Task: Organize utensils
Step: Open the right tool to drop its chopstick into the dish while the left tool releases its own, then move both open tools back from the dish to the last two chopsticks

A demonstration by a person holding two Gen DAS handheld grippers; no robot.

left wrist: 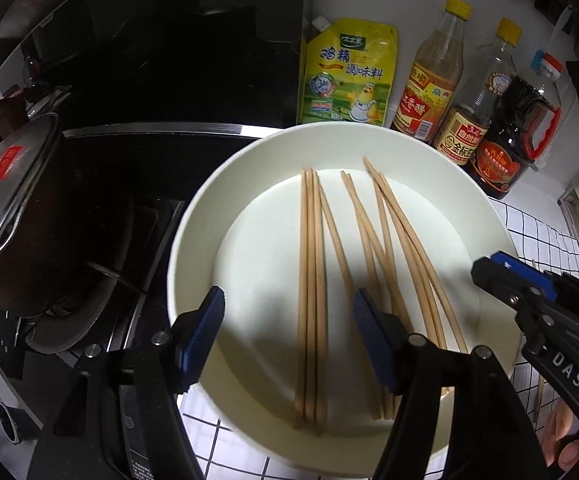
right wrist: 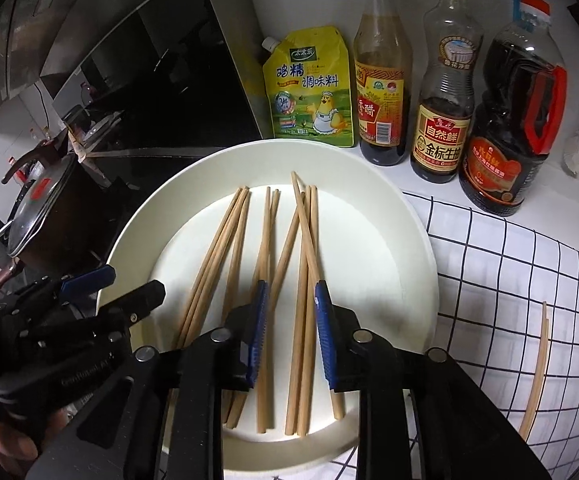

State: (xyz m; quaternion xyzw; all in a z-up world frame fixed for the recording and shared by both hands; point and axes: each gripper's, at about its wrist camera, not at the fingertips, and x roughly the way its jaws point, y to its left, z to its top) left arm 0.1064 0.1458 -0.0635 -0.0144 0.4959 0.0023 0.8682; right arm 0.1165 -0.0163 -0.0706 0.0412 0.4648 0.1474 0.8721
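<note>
Both tongs hang over a white plate (left wrist: 193, 216) holding loose wooden chopsticks (left wrist: 309, 280). The left tongs (left wrist: 289, 336) stand wide apart and grip nothing; a tight bundle of chopsticks lies directly below the gap, between the two blue pads. The right tongs (right wrist: 289, 332) stand narrowly apart and also grip nothing visible; two or three chopsticks (right wrist: 303, 280) pass beneath the gap, but contact with the pads cannot be confirmed. The long axis of every chopstick runs roughly straight ahead of both tongs, from the near rim to the far rim, so the pads would close across the sticks, not along them. Each tool is nearest its own group, and the centre sticks lie between the two. One more chopstick (right wrist: 535, 364) lies off the plate on the checked cloth (right wrist: 509, 272), to the right of the right tongs, well apart from the left. Sauce bottles (right wrist: 441, 92) stand beyond the far rim.
</note>
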